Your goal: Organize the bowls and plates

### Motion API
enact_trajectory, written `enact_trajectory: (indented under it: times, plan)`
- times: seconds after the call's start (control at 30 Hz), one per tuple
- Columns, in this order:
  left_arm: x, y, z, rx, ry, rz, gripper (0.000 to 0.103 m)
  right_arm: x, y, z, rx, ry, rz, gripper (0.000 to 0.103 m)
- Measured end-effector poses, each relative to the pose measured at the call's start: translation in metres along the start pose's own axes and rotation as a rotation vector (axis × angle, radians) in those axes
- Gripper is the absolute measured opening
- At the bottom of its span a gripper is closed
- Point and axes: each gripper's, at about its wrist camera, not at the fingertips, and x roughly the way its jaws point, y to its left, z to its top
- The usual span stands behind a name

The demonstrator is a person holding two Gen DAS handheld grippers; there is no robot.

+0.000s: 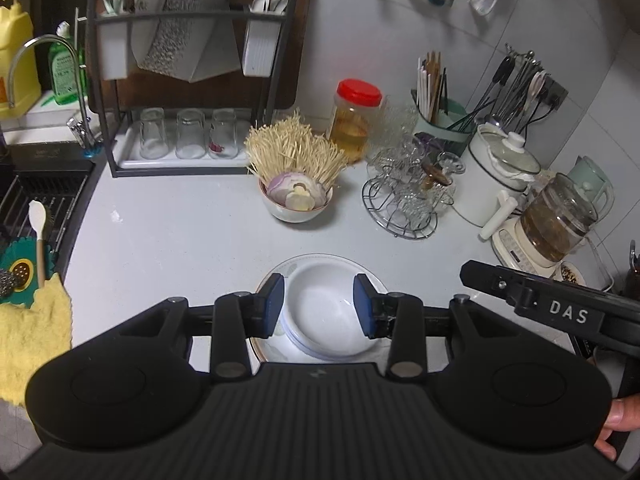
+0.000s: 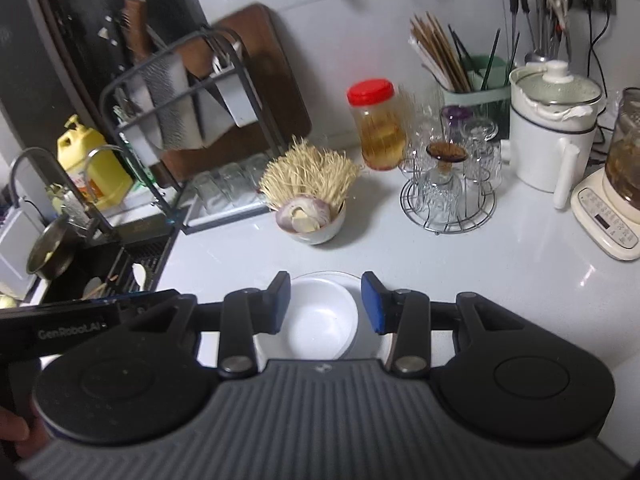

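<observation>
A stack of white bowls [image 1: 324, 320] sits on a white plate [image 1: 280, 272] with a thin rim line, near the counter's front. My left gripper [image 1: 320, 306] hovers above the stack, open, blue pads apart with nothing between them. In the right wrist view the same bowls [image 2: 320, 320] and plate [image 2: 356, 280] lie below my right gripper [image 2: 326, 304], also open and holding nothing. Further back stands a white bowl [image 1: 298, 204] [image 2: 312, 224] filled with sliced onion and enoki mushrooms.
A dish rack [image 1: 188, 136] with upturned glasses stands at back left, the sink [image 1: 44, 208] and a yellow cloth [image 1: 32, 336] to the left. A red-lidded jar [image 1: 354, 120], wire glass stand [image 1: 408, 196], white pot [image 1: 496, 172] and kettle [image 1: 556, 220] crowd the right.
</observation>
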Motion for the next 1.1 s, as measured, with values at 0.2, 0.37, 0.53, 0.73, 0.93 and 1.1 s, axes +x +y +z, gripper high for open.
enact_trajectory:
  times: [0.2, 0.37, 0.53, 0.73, 0.93, 1.1]
  plan:
    - [-0.044, -0.011, -0.027, 0.006, -0.051, 0.025, 0.043, -0.047, 0.005, -0.021, -0.036, -0.061, 0.012, 0.042]
    - [-0.083, -0.023, -0.056, 0.019, -0.100, 0.044, 0.043, -0.079, 0.006, -0.042, -0.046, -0.088, 0.017, 0.042]
    - [-0.104, -0.030, -0.086, 0.012, -0.097, 0.043, 0.043, -0.100, 0.003, -0.064, -0.042, -0.093, 0.021, 0.042]
    - [-0.125, -0.038, -0.119, 0.008, -0.093, 0.053, 0.043, -0.118, -0.002, -0.088, -0.036, -0.073, 0.018, 0.042]
    - [-0.136, -0.041, -0.142, 0.000, -0.083, 0.066, 0.050, -0.130, -0.004, -0.108, -0.047, -0.055, 0.009, 0.042]
    - [-0.140, -0.047, -0.156, 0.006, -0.067, 0.077, 0.050, -0.140, -0.008, -0.118, -0.049, -0.062, 0.011, 0.042]
